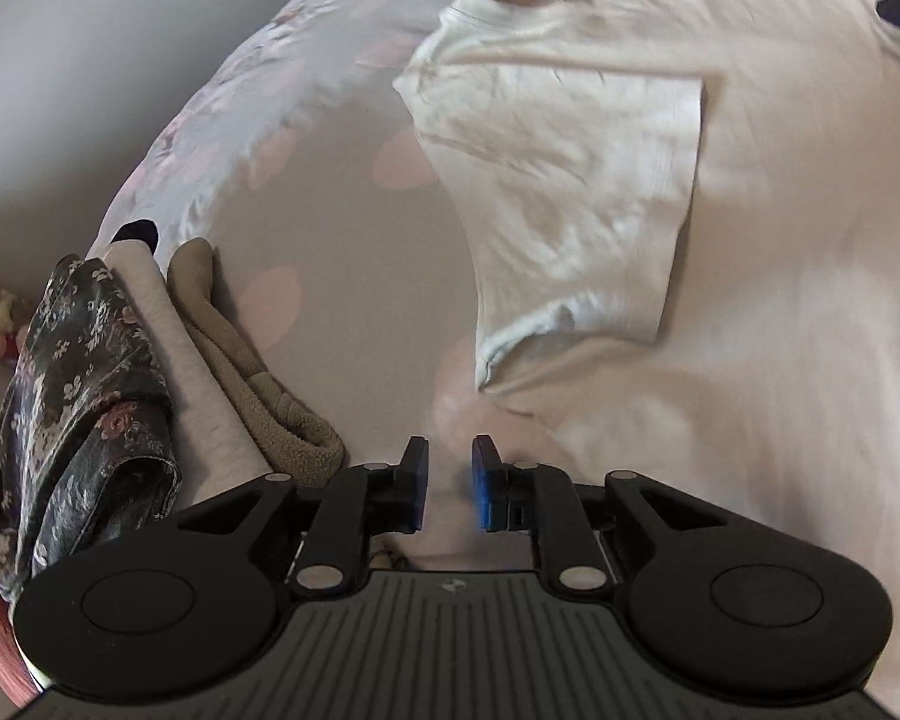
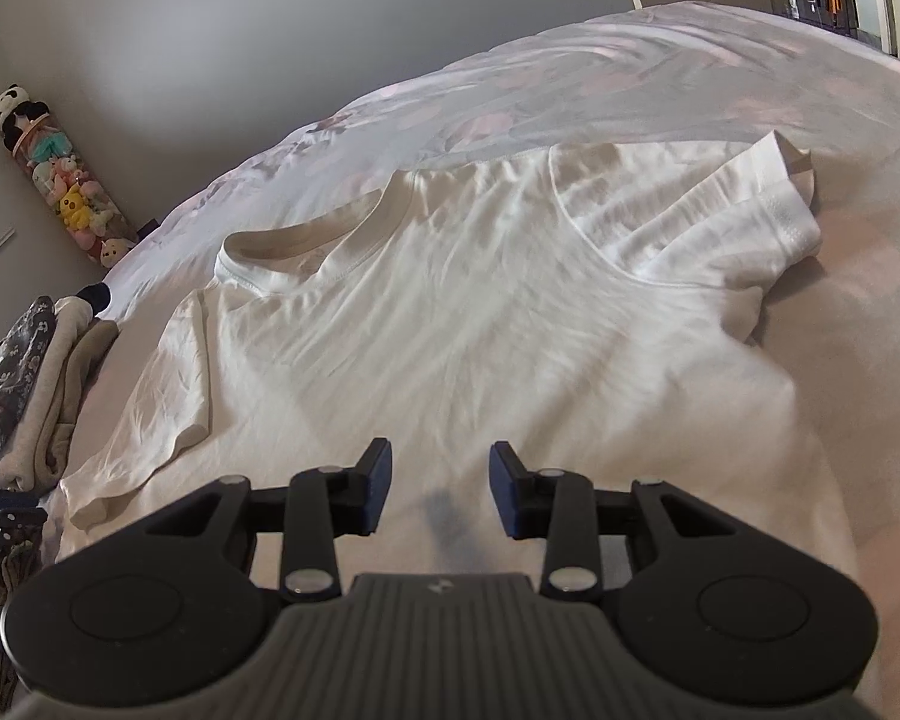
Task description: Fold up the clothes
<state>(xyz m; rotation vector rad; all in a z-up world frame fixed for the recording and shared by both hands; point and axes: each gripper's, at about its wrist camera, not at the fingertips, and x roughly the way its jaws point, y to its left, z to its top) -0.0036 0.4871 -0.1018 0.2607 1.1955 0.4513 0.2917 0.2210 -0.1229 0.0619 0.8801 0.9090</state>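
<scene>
White T-shirt (image 2: 450,324) lies spread flat on the bed (image 2: 630,78), collar at 10 o'clock in the right wrist view; its left sleeve (image 1: 570,192) is already turned in over the body, the other sleeve (image 2: 768,210) at 2 o'clock still out, so the fold appears barely begun. Finished stack of folded clothes (image 1: 150,372) sits at 9 o'clock. Left gripper (image 1: 450,483) jaws slightly parted and empty; right gripper (image 2: 439,489) jaws apart, holding nothing, over the hem.

both wrists overlook shirt (image 1: 570,180) (left closer)
</scene>
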